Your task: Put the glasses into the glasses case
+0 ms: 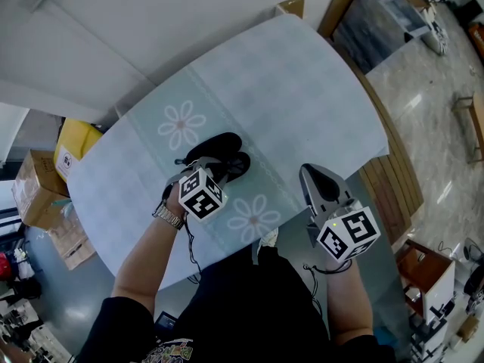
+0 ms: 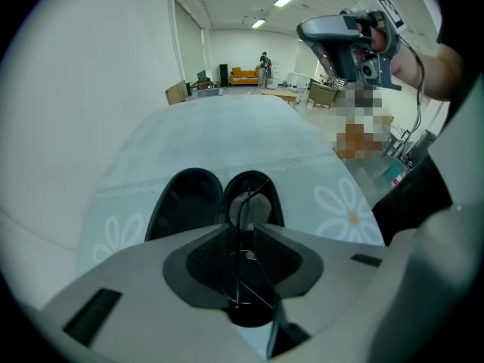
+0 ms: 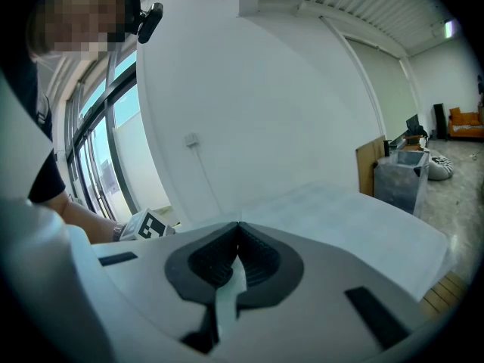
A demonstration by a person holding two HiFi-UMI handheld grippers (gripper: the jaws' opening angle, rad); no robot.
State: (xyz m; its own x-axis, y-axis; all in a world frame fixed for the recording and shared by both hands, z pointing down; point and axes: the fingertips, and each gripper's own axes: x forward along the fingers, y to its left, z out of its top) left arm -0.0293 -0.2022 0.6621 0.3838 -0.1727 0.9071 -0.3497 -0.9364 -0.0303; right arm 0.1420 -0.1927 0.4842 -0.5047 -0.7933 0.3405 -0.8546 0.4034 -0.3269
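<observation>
The black glasses case (image 1: pixel 221 154) lies open on the flowered tablecloth, both halves (image 2: pixel 189 201) showing their dark inside. My left gripper (image 1: pixel 217 171) hovers just over its near side, shut on the thin wire-framed glasses (image 2: pixel 246 212). In the left gripper view the frame runs up between the closed pads (image 2: pixel 208 259), and one lens hangs over the right half of the case. My right gripper (image 1: pixel 312 178) stays at the table's right near edge, apart from the case. It is shut (image 3: pixel 237 231) with nothing between the pads.
The oval table (image 1: pixel 302 89) carries only the case. A yellow bag (image 1: pixel 76 141) and cardboard boxes (image 1: pixel 34 187) stand on the floor at the left. Wooden slats (image 1: pixel 393 180) lie beside the right edge, and a small cabinet (image 1: pixel 431 272) is at the lower right.
</observation>
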